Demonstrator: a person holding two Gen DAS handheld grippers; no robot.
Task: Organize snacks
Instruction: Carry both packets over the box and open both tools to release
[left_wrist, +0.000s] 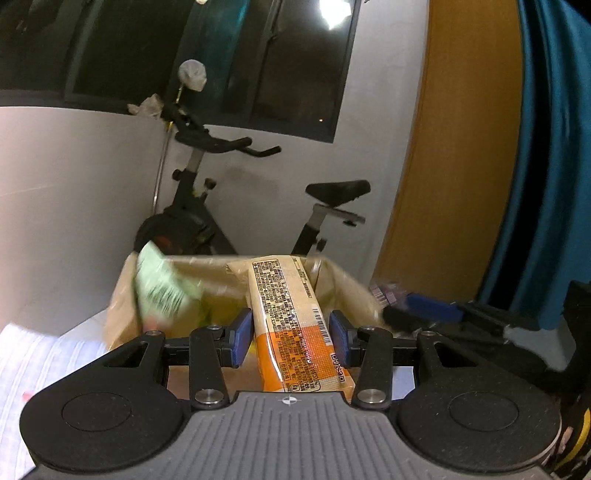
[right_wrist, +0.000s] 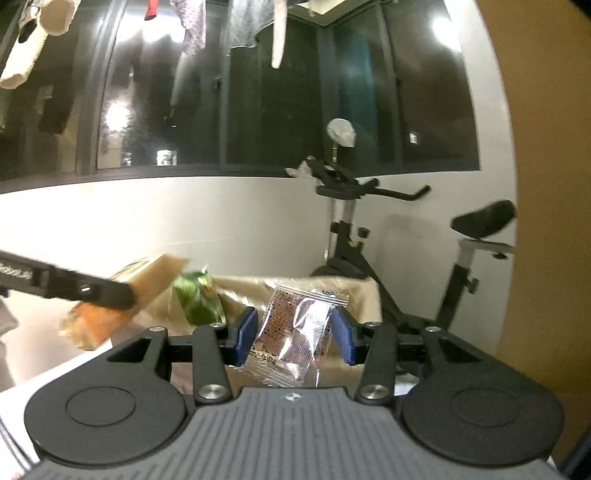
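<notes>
Left wrist view: the left gripper (left_wrist: 291, 334) clasps a long orange-and-tan snack pack (left_wrist: 295, 321) between its blue pads (left_wrist: 242, 336), the pack reaching forward over the open cardboard box (left_wrist: 122, 310). A blurred green packet (left_wrist: 162, 291) leans against the box's left inner wall. An exercise bike (left_wrist: 207, 206) stands behind, against the white wall.

Right wrist view: the right gripper (right_wrist: 294, 334) clamps a clear sachet (right_wrist: 299, 332) holding a brown biscuit, in front of the box (right_wrist: 365, 295). At left, the left gripper (right_wrist: 110, 293) carries the orange pack (right_wrist: 110, 317); the green packet (right_wrist: 199, 299) appears beside it.
</notes>
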